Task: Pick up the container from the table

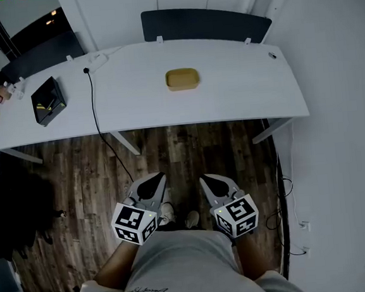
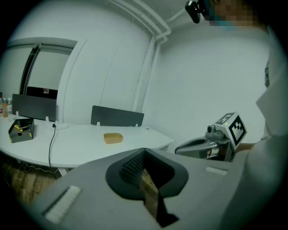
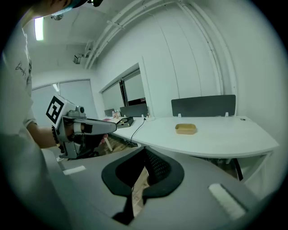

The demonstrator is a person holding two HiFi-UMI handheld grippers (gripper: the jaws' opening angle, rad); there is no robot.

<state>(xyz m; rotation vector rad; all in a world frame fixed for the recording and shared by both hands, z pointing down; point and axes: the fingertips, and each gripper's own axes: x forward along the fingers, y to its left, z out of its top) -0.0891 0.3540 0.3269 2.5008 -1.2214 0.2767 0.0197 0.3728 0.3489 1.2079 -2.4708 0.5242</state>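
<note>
A small tan container (image 1: pixel 182 79) with rounded corners sits alone on the middle of the white table (image 1: pixel 242 99); the same container (image 2: pixel 113 138) shows far off in the left gripper view and again as a small tan container (image 3: pixel 186 129) in the right gripper view. My left gripper (image 1: pixel 155 177) and right gripper (image 1: pixel 206 180) hang side by side over the wooden floor, well short of the table's near edge. Both are shut with nothing between the jaws. Each one points toward the table, slightly downward.
A black box (image 1: pixel 48 102) lies on the table's left part, with a black cable (image 1: pixel 94 112) running off the near edge to the floor. A dark panel (image 1: pixel 203 24) stands behind the table. A white wall (image 1: pixel 346 128) closes the right side. My feet (image 1: pixel 176 216) stand on the wooden floor.
</note>
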